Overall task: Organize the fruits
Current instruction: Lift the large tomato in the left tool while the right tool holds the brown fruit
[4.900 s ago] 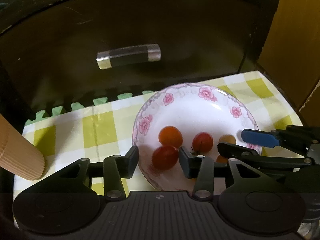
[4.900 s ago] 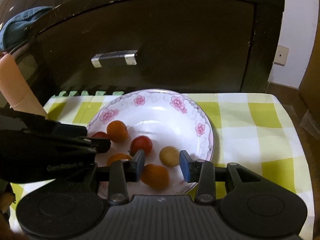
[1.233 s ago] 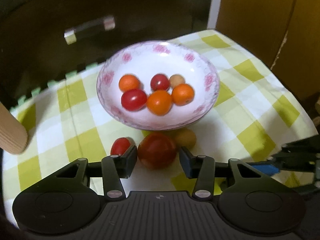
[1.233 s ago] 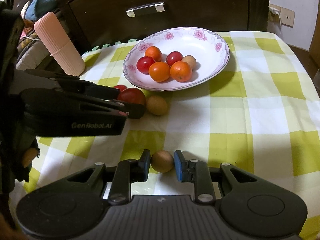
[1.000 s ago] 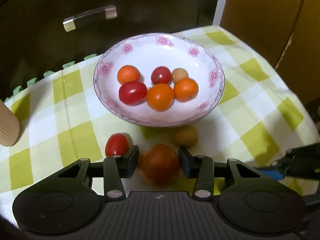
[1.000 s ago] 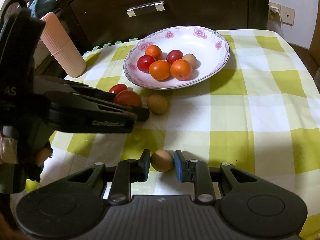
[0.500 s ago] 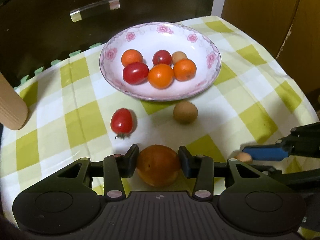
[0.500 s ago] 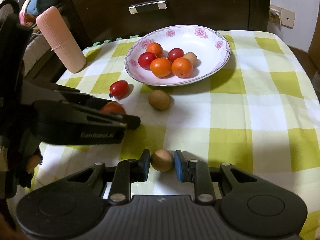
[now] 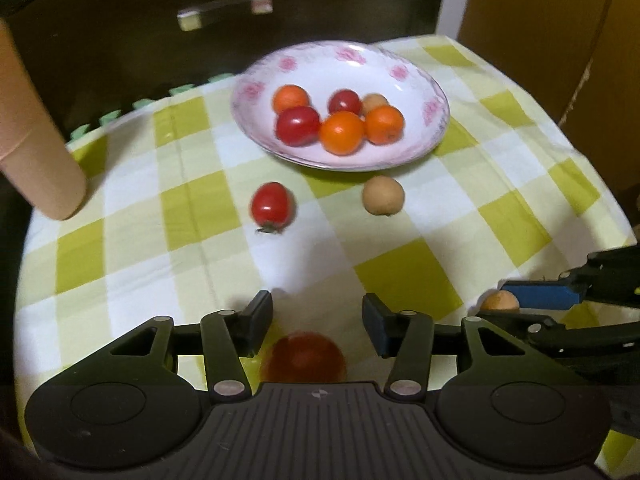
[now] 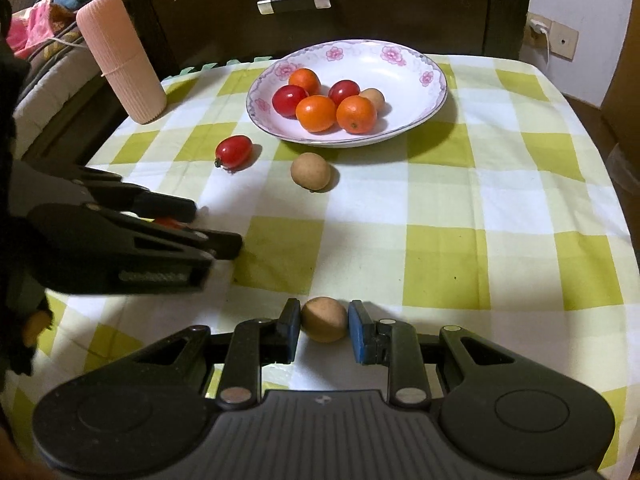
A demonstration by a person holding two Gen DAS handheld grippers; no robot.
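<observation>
As my left gripper (image 9: 317,322) had just been spreading, the big red tomato (image 9: 303,356) lay loose between its parted jaws on the checked cloth (image 10: 444,216), so I judged this the set-down step. My right gripper (image 10: 324,330) was pinching a small tan fruit (image 10: 324,319) low over the cloth; it called for release next. Farther out lay a cherry tomato (image 10: 233,151) and another tan fruit (image 10: 311,171), apart, before the floral bowl (image 10: 400,60) holding six fruits. A pink ribbed cylinder (image 10: 120,56) stood far left, blocking nothing.
</observation>
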